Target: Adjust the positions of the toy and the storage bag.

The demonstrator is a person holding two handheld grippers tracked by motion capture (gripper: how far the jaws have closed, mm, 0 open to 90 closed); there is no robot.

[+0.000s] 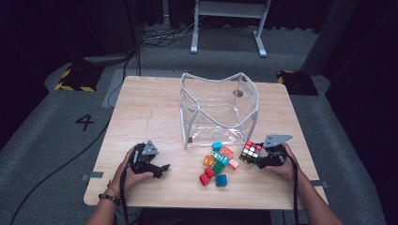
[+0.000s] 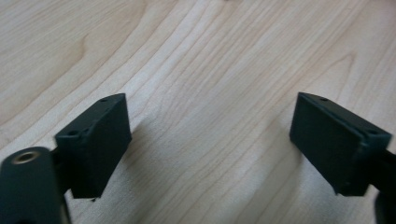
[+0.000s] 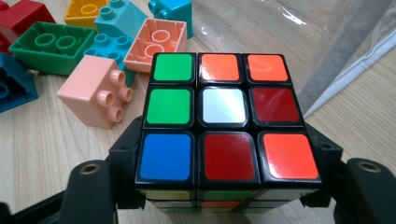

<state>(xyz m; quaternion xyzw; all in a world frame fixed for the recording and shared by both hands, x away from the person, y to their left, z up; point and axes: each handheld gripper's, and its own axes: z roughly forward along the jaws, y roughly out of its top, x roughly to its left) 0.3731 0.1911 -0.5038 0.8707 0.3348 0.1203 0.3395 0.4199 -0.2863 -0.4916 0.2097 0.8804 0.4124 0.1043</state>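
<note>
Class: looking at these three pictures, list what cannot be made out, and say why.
- Puzzle cube: lower faces, hidden by the right gripper jaws, right gripper view.
- Small dark item inside the clear bag: too small, high view.
- Blue brick: cut by the edge.

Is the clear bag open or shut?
Open: the bag stands upright on the table, its white-edged top rim spread wide.

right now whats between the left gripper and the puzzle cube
In the high view, bare table, then the pile of toy bricks lies between the left gripper and the puzzle cube.
</note>
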